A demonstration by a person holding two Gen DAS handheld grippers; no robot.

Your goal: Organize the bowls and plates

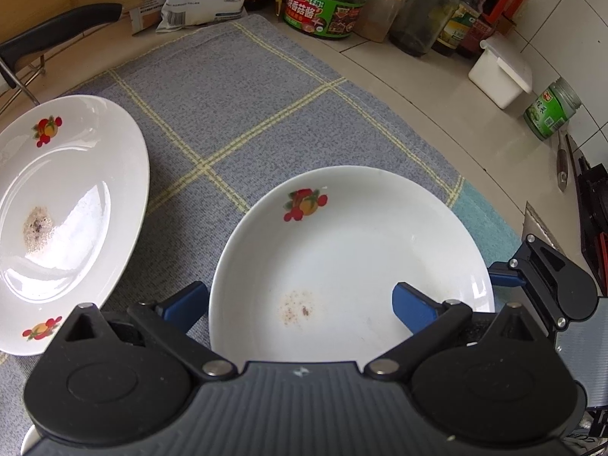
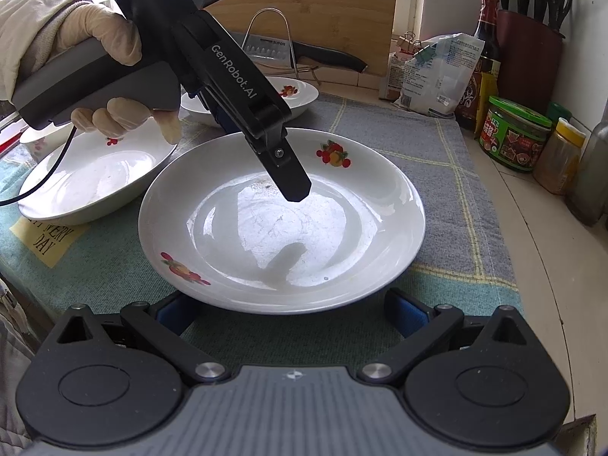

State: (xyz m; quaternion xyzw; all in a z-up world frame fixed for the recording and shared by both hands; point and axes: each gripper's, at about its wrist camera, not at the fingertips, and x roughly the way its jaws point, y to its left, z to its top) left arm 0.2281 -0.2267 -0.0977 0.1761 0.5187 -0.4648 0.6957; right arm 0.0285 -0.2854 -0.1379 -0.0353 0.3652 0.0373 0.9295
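Right, right tongs [image 2: 288, 313] sit wide apart, empty, low at the near rim of the front plate [image 2: 353, 228], which lies flat on the checked cloth [image 2: 448, 159] on the counter [image 2: 539, 235]. Left tongs [image 1: 300, 306] are also wide, straddling that plate's rim, one pad [image 1: 412, 306] over the well. Glazed ceramic: stiff, slick, chippable, moderately heavy by my guess. Pinch the rim edge, not the wet-looking centre. Second plate [image 2: 95, 174] sits just left, a third dish [image 2: 300, 93] behind it.
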